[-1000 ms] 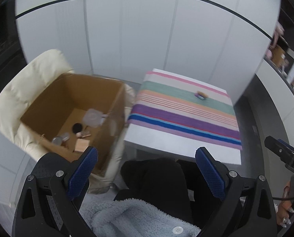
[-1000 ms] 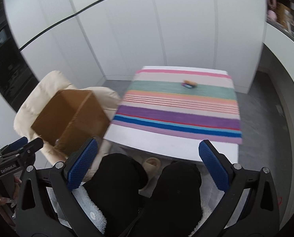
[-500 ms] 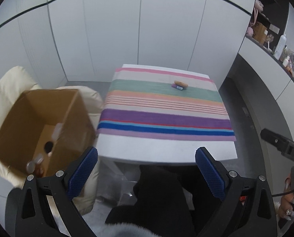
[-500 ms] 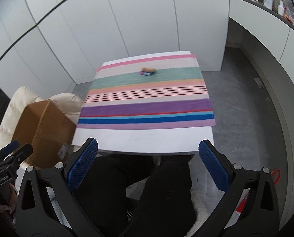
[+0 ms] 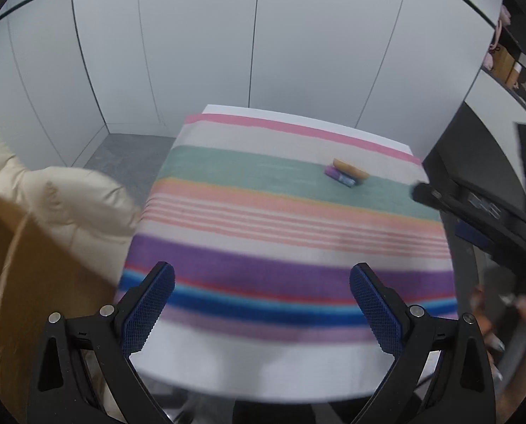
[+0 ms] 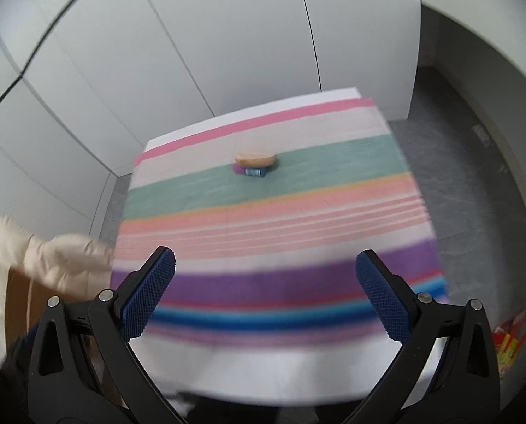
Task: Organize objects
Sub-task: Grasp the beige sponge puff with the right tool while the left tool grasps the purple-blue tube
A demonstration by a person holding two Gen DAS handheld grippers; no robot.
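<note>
- My left gripper (image 5: 262,284) is spread wide with nothing between its blue pads, above the table's near edge.
- My right gripper (image 6: 265,272) is just as wide apart and empty, also over the near edge.
- On the striped cloth (image 6: 270,212) covering the table (image 5: 263,371), a tan oblong object (image 6: 255,158) and a small purple-and-blue object (image 6: 250,170) lie touching on the green stripe, toward the far edge.
- A cardboard box (image 5: 22,275) sits off the table's left edge on a cream cushion (image 5: 68,201).

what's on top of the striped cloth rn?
On the striped cloth: an orange oblong item and a small purple-blue item, touching, on the green band. Motion blur hides what they are. Nothing else visible.
</note>
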